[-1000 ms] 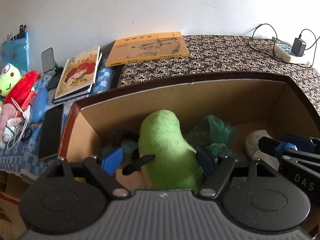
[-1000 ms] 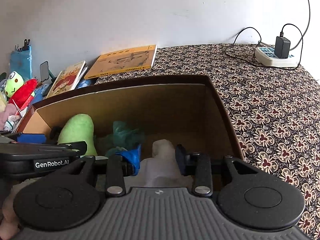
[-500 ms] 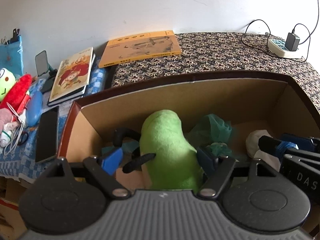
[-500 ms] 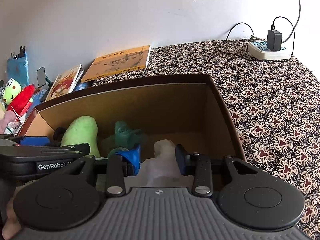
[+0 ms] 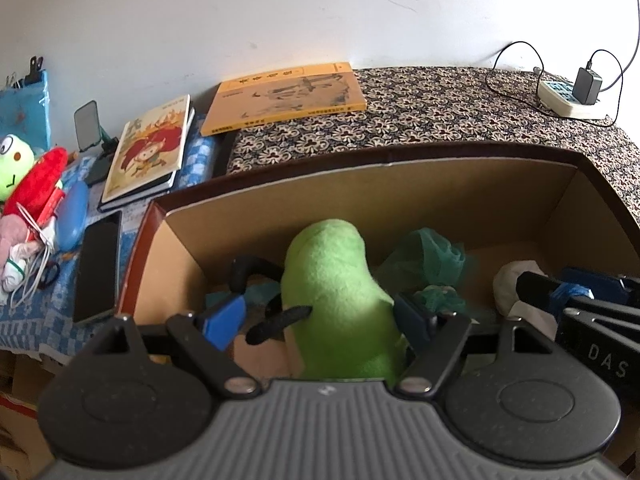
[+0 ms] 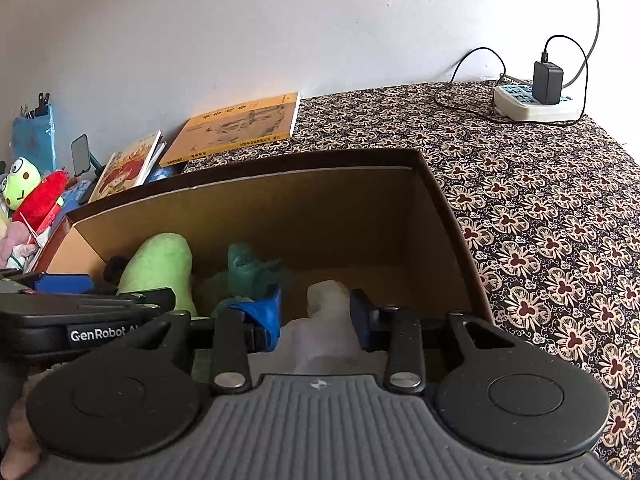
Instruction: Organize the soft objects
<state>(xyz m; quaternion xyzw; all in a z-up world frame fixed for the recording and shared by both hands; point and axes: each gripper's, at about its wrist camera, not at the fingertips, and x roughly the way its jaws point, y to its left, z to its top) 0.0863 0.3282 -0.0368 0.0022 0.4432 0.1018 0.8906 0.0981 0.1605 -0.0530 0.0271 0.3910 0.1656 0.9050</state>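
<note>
An open cardboard box (image 5: 400,184) holds a green plush (image 5: 332,300) with thin black arms, a teal mesh bundle (image 5: 428,252) and a white soft lump (image 5: 508,280). My left gripper (image 5: 320,316) is inside the box, open around the green plush. Its right pad touches the plush and its left pad stands apart from it. In the right wrist view my right gripper (image 6: 316,312) is shut on the white soft lump (image 6: 324,304) low in the box (image 6: 280,208). The green plush (image 6: 160,264) and teal bundle (image 6: 248,268) lie to its left.
Left of the box lie a black phone (image 5: 98,264), a picture book (image 5: 148,156), a frog plush (image 5: 10,164) and a red plush (image 5: 36,184). An orange book (image 5: 284,96) sits behind the box. A power strip (image 5: 564,96) with cables rests on the patterned cloth (image 6: 540,220).
</note>
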